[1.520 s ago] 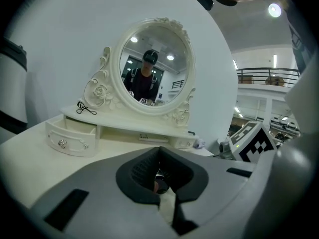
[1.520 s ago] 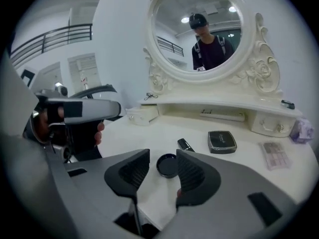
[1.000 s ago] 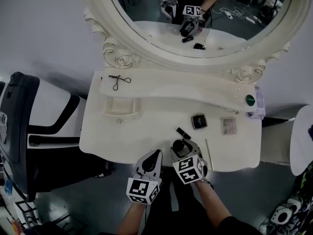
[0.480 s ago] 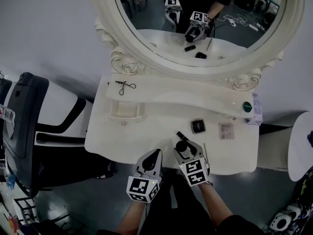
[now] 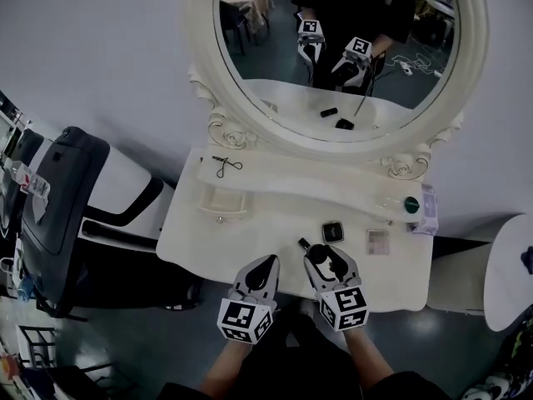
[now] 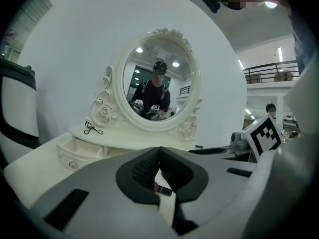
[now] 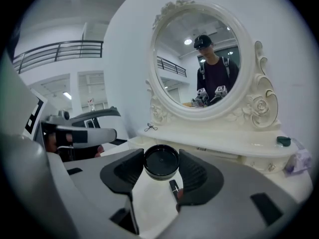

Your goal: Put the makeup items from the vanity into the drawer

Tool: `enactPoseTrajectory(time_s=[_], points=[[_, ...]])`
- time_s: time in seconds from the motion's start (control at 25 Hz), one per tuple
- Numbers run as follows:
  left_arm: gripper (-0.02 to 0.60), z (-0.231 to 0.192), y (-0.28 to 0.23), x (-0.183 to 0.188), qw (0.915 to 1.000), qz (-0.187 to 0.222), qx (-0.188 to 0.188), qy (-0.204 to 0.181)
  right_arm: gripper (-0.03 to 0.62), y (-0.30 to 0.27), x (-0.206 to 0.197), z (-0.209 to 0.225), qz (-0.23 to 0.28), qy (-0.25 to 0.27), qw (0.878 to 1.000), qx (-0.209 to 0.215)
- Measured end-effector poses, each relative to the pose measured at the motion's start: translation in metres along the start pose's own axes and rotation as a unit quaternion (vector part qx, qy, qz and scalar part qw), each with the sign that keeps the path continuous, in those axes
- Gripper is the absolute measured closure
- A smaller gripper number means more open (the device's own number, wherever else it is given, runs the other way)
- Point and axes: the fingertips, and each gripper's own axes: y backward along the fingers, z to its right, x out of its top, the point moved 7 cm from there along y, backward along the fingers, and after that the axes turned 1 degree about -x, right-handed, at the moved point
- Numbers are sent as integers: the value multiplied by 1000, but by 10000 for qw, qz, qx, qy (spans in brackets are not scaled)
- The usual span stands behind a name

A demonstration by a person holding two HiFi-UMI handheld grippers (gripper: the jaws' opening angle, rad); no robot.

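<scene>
My right gripper (image 5: 323,255) is shut on a round black jar (image 5: 319,252) just above the vanity top's front edge (image 5: 250,248). In the right gripper view the jar (image 7: 161,164) fills the gap between the jaws. A black lipstick tube (image 5: 307,244) lies right behind it. A black compact (image 5: 333,231) and a small palette (image 5: 377,241) rest further back to the right. The small drawer (image 5: 223,200) on the left stands open. My left gripper (image 5: 267,262) hangs shut and empty at the front edge, left of the right one.
An eyelash curler (image 5: 225,165) lies on the upper shelf above the drawer. A green-capped item (image 5: 410,204) and a pale packet (image 5: 426,209) sit at the shelf's right end. A black chair (image 5: 75,198) stands left of the vanity. The oval mirror (image 5: 341,48) rises behind.
The head view has tilted up, so the vanity sits higher and smaller. Both grippers keep their places at the front edge, the right one still closed on the jar.
</scene>
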Motion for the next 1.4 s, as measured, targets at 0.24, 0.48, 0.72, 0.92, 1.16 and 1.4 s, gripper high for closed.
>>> enactPoseTrajectory(time_s=[0.24,0.48,0.72,0.92,1.16,1.4], points=[[568,7,6,11,9994,202,279,-16,355,6,19,-3,301,127,9989,332],[568,-1,17,16,9965,365,753,3,355,-8,32,-14,392,322,9955,804],[568,-27,35,20,9910,499,1241,43,355,-38,47,-40,422,522,9897,1263],[568,-66,45,25,9868,596,1505,105,355,-73,57,-66,426,688,9859,1462],[568,-118,46,31,9880,544,1434,167,355,-116,69,-95,357,736,9866,1415],[568,-166,44,36,9917,487,1158,275,355,-159,77,-121,224,723,9903,1168]])
